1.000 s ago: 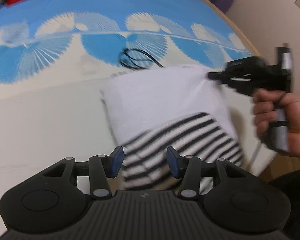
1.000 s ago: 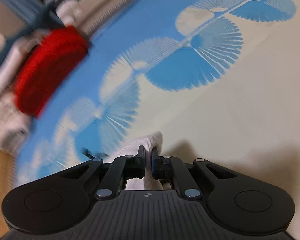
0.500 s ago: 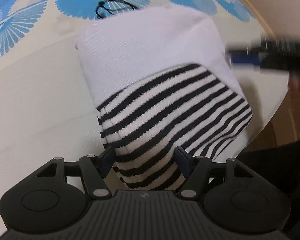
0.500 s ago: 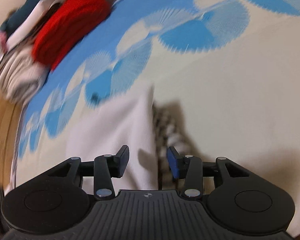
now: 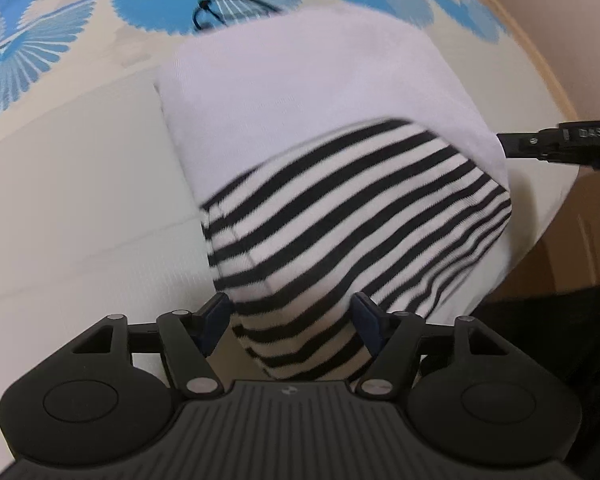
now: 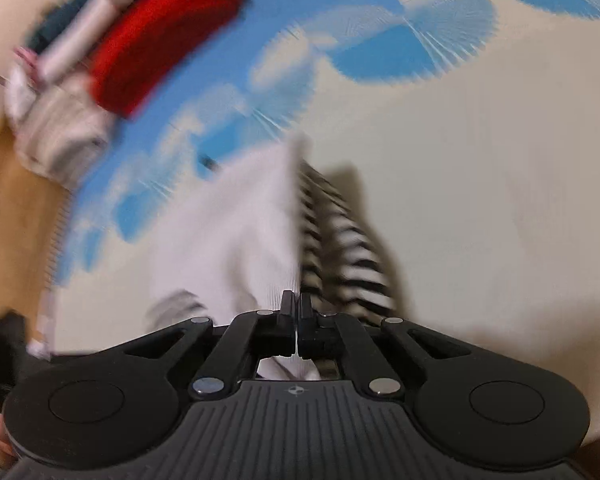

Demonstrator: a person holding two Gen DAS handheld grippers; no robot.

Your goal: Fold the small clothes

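Left wrist view: left tool (image 5: 292, 322) opening astride striped garment (image 5: 340, 216); right tool (image 6: 296, 312) pinches its white edge.

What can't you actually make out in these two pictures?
- Pile of clothes, right wrist view: motion blur; only a red piece stands out.
- Black loop, left wrist view: small, half hidden behind the white cloth; unclear what it is.
- Right gripper: shut at the cloth's edge; whether it pinches fabric is blurred.
- Striped cloth: near end hidden under the left gripper, whose jaws are opening.

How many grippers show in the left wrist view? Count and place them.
2. The left gripper, bottom centre, jaws opening around the striped cloth; the right gripper, right edge, shut at the white cloth.
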